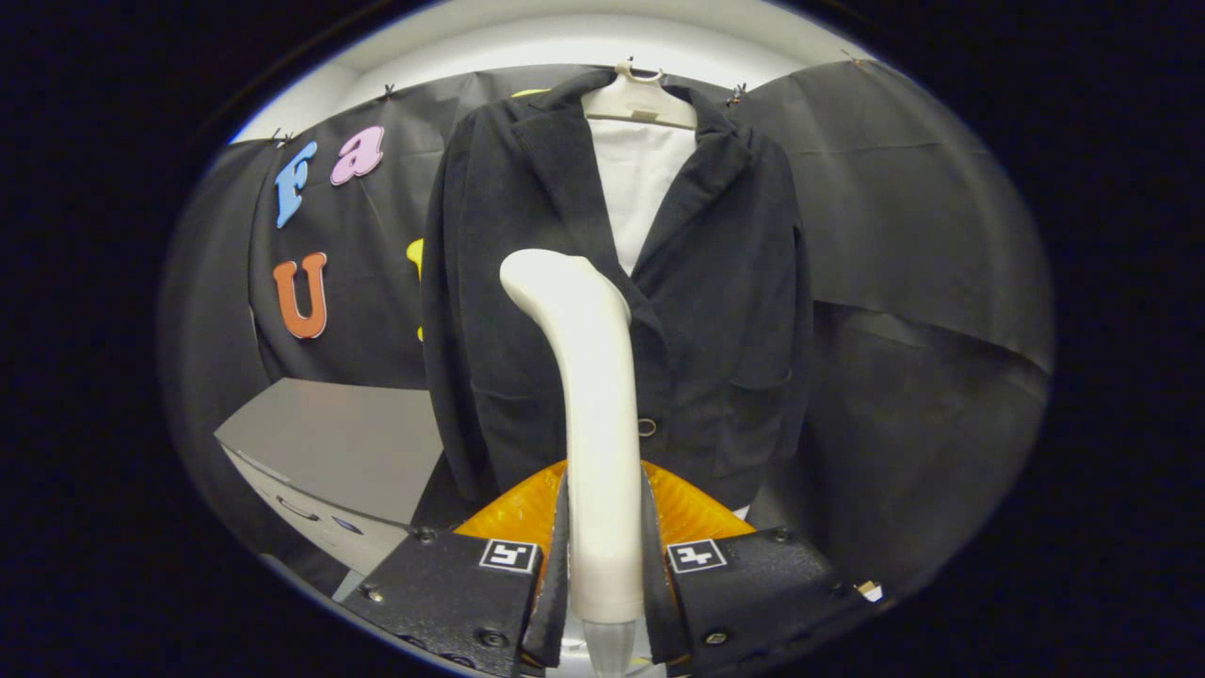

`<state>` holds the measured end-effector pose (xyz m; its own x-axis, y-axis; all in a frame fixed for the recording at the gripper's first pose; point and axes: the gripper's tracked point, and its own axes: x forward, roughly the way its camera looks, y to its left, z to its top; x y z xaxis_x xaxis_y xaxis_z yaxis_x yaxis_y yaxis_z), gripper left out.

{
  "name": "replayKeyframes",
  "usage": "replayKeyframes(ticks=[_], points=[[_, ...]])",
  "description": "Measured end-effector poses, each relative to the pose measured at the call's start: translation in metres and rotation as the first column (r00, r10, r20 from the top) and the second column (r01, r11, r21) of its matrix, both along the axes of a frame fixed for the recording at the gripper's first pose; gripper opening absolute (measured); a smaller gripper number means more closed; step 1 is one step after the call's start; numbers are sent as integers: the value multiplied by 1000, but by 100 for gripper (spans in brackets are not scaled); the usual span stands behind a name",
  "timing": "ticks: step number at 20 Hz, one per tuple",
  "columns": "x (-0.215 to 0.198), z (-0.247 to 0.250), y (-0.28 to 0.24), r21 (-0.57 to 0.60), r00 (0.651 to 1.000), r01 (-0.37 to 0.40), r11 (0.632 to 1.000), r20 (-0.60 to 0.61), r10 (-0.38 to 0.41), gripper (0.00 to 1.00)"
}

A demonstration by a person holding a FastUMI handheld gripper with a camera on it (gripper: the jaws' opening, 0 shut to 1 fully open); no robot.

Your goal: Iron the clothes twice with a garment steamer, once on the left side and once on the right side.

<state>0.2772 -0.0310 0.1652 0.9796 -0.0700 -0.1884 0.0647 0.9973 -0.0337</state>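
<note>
Garment steamer clamped in gripper, before jacket.

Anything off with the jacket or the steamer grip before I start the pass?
Nothing stands out. The gripper is shut on the steamer, upright between its fingers. The dark jacket hangs straight on its hanger just beyond.
</note>
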Motion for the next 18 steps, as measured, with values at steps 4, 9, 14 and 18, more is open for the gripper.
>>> replayKeyframes(ticks=[4, 9, 14, 18], points=[[0, -31, -4, 10, 998, 2, 1000, -59, -1, 37], [2, -57, -7, 3, 994, 10, 1000, -106, -10, 37], [0, -86, -6, -9, 987, 4, 1000, -158, -6, 37], [-1, -110, -10, -3, 979, 5, 1000, -203, -5, 37]])
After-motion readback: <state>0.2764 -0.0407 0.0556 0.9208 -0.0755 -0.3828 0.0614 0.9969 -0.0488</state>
